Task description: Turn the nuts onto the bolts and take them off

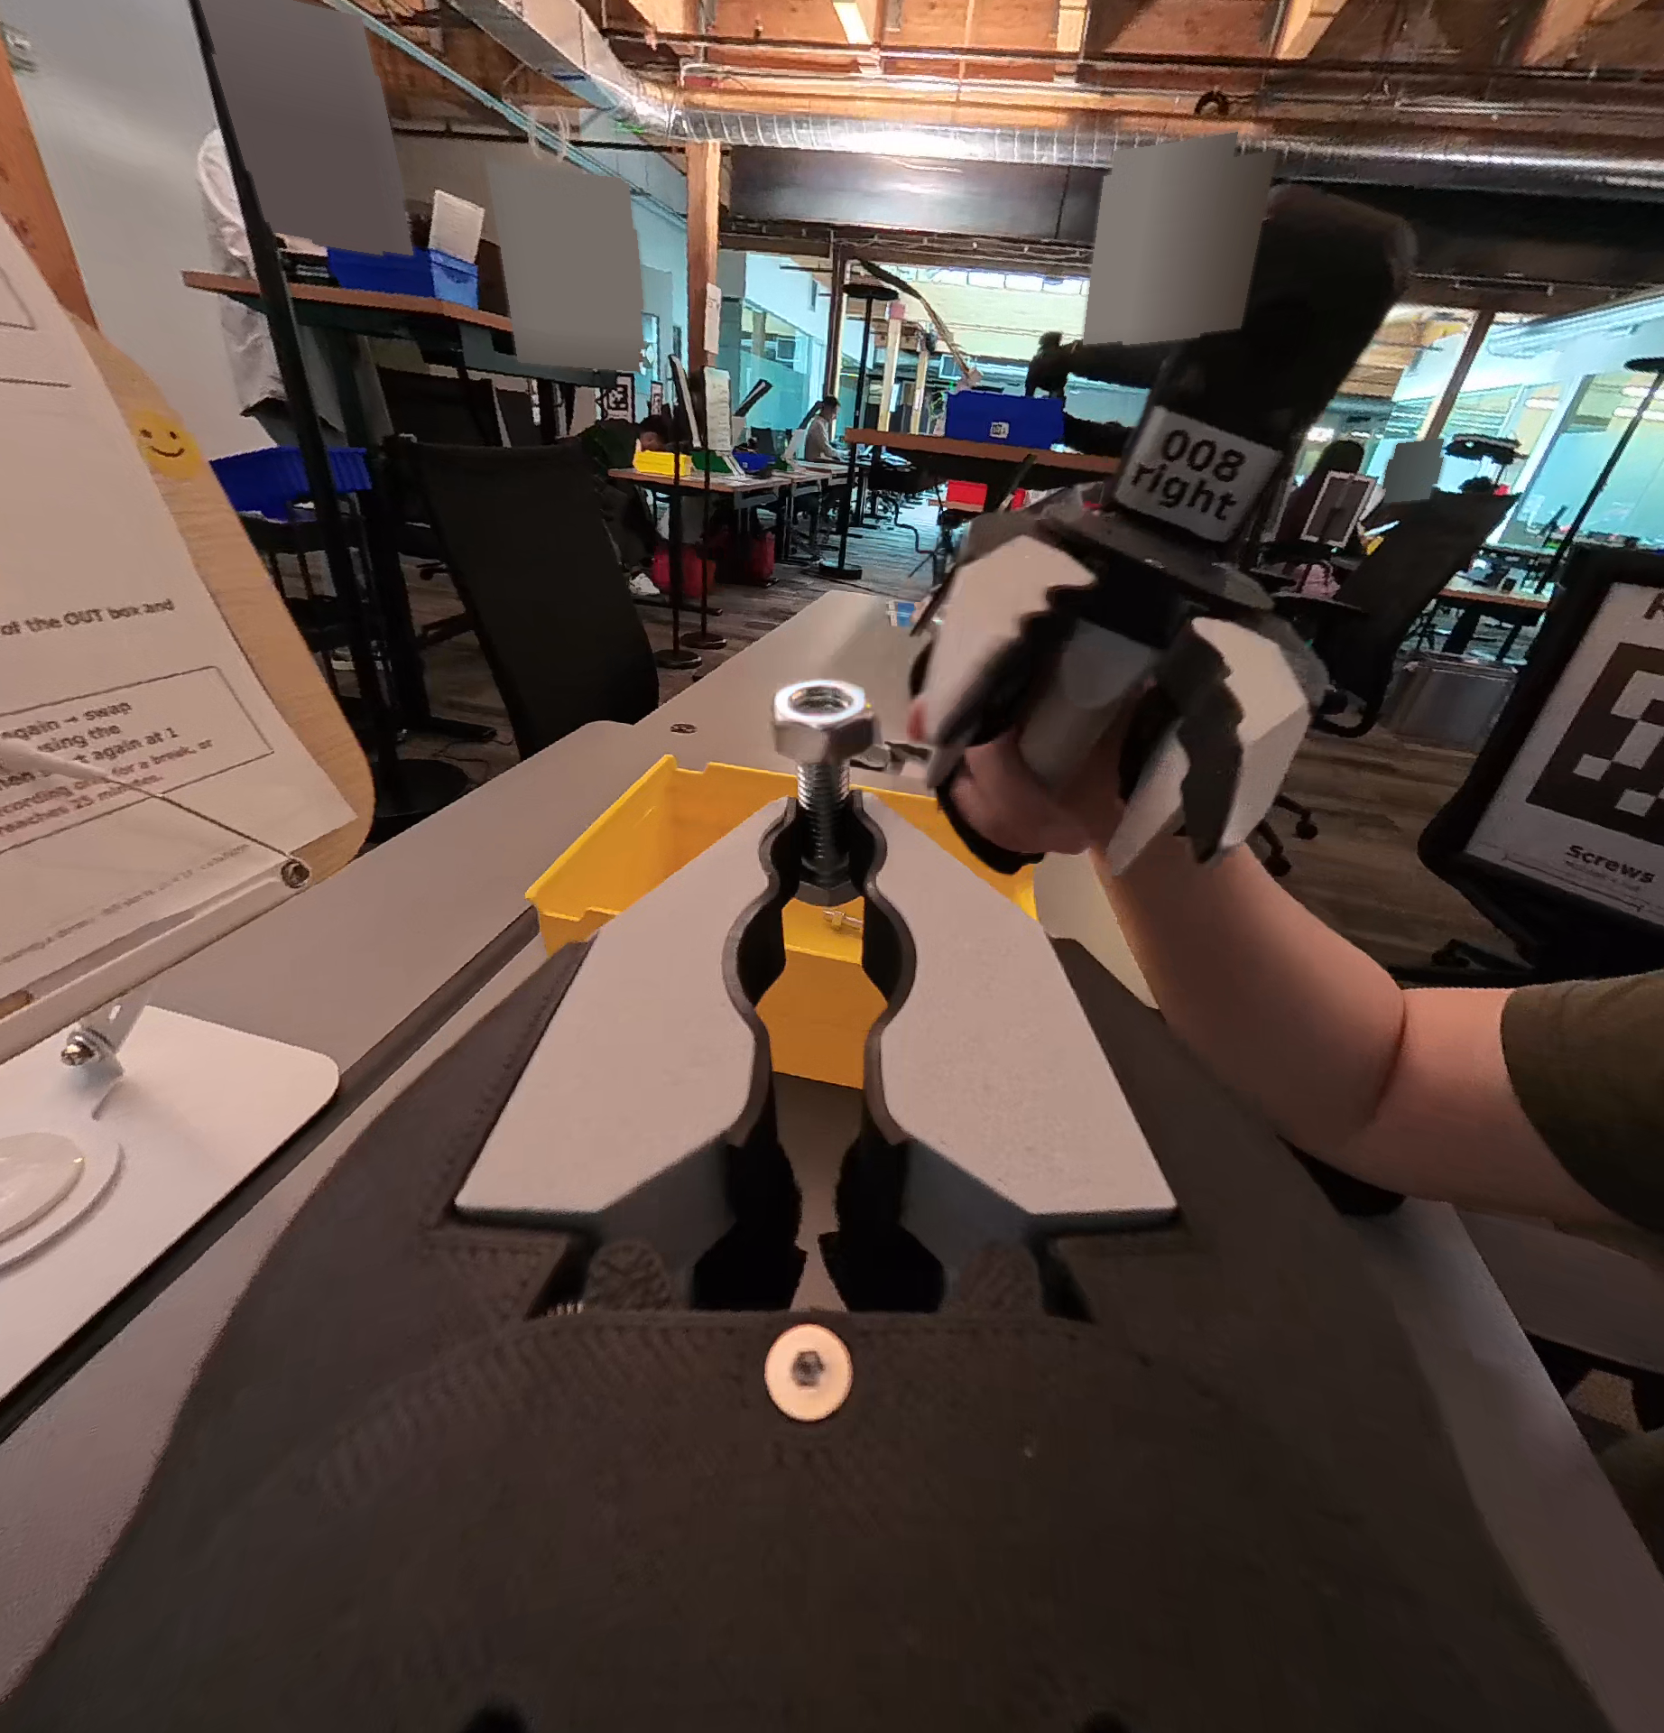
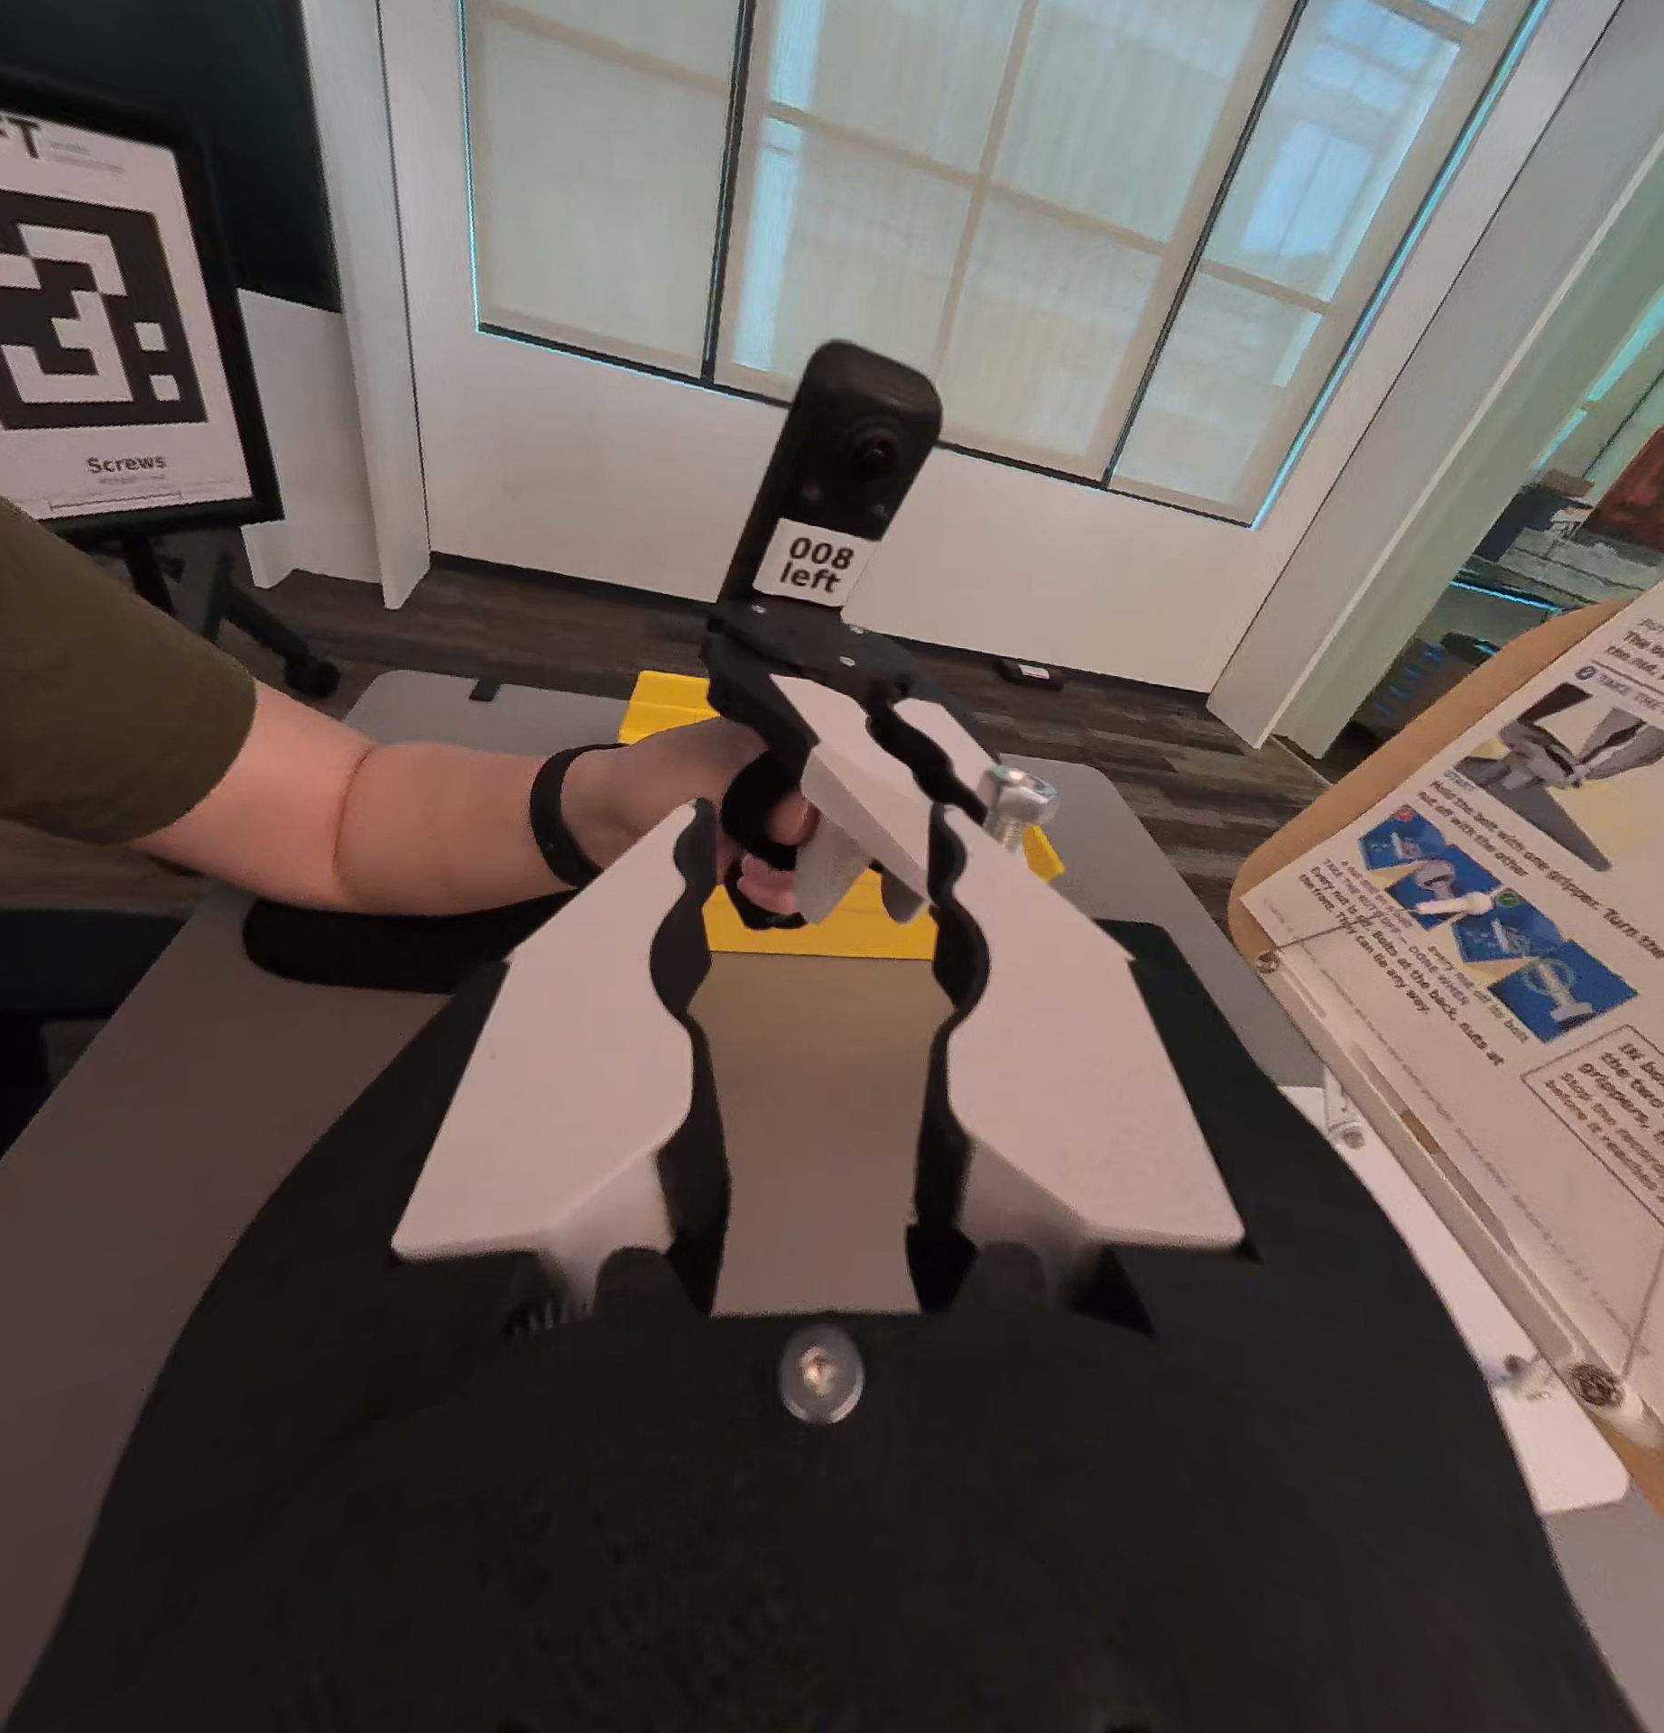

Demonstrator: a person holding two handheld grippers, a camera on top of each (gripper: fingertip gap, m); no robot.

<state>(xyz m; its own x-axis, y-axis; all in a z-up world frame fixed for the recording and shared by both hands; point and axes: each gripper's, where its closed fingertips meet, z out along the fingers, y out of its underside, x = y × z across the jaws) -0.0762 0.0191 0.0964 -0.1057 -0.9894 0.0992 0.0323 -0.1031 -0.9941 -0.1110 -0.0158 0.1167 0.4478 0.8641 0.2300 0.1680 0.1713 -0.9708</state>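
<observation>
Starting at the left edge of the left wrist view: an instruction sheet (image 1: 106, 656) leans on a stand, its white base on the grey table (image 1: 416, 938). At centre, the left gripper (image 1: 821, 858) is clamped on a bolt (image 1: 819, 816) near the head, holding it upright over a yellow bin (image 1: 659, 825). A nut (image 1: 824, 717) sits at the very top of the threads, a good run of bare thread showing below it. Whether it is going on or coming off cannot be told; either way, much turning is left if it is going on, and only a little if it is coming off. To the right, the right gripper (image 1: 1105, 741) hangs in the air near the nut, not touching it, its jaws parted and empty; the right wrist view confirms a wide gap with nothing between the fingers (image 2: 575, 1060). Farthest right stands a marker board (image 1: 1616, 741). Bin contents are mostly hidden, apart from one small metal piece, so the count of finished pairs cannot be judged. Next move, likely: close the right gripper on the nut and turn.
</observation>
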